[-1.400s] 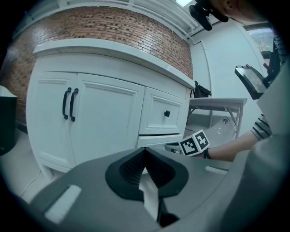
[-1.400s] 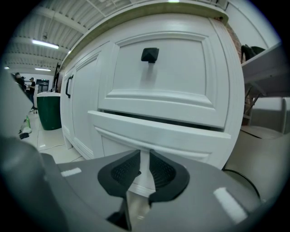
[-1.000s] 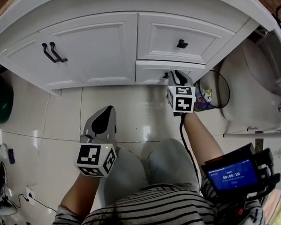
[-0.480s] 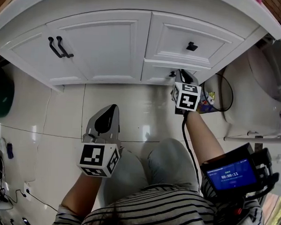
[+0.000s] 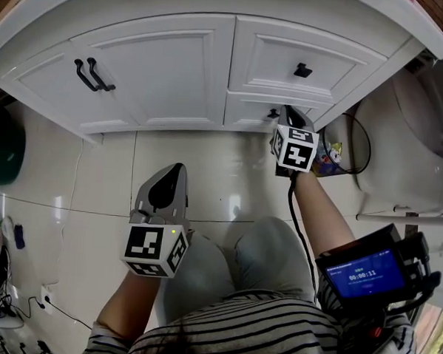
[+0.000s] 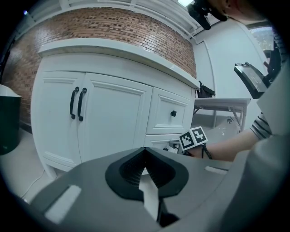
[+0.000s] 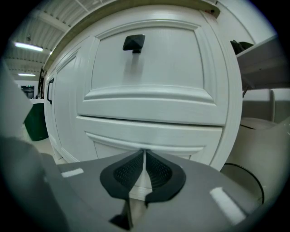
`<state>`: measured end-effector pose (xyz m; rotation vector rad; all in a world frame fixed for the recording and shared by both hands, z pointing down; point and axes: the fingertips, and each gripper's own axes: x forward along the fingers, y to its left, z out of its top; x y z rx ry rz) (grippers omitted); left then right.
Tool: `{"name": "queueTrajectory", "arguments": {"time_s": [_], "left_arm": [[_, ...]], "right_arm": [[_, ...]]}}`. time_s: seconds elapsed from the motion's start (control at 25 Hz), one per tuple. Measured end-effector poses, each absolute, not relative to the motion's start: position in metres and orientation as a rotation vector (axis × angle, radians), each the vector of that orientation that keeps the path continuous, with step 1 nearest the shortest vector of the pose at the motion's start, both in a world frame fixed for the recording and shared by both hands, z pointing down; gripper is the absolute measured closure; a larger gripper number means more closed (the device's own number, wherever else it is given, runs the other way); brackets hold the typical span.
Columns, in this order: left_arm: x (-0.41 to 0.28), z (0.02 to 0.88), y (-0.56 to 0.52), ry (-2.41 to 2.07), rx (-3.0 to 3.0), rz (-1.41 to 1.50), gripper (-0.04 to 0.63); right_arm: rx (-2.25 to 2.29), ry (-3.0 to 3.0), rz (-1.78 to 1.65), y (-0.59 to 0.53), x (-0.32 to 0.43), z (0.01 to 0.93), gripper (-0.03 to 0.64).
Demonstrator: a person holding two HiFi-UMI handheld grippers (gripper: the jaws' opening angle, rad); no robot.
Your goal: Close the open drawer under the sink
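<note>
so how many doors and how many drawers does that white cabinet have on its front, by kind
cabinet doors: 2
drawers: 2
total: 4
</note>
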<state>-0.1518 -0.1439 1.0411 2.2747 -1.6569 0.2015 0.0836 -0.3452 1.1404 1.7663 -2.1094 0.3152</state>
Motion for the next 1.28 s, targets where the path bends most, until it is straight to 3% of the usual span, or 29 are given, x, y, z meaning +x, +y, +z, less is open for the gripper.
{"name": "queueTrajectory", "arguments": {"time_s": [0.52,0.76,1.28], "left_arm": [[-0.135,1.040,-0.146,-1.648,2.271,0.247,0.580],[-0.116,1.026,-0.144,-1.545,2.207,0.323,0.580],[-0.092,0.835,-0.132,-1.496,2.212,0.386,0.580]], "right_arm": [[1.646,-2.240,0.165,-0.312,0.069,1.096,0.615],[1.630,-2.250,0.277,-0.294,0.069,1.060,0.615],[1.533,-2.291,0.418,-0.238,0.057,0.872,0.615]]}}
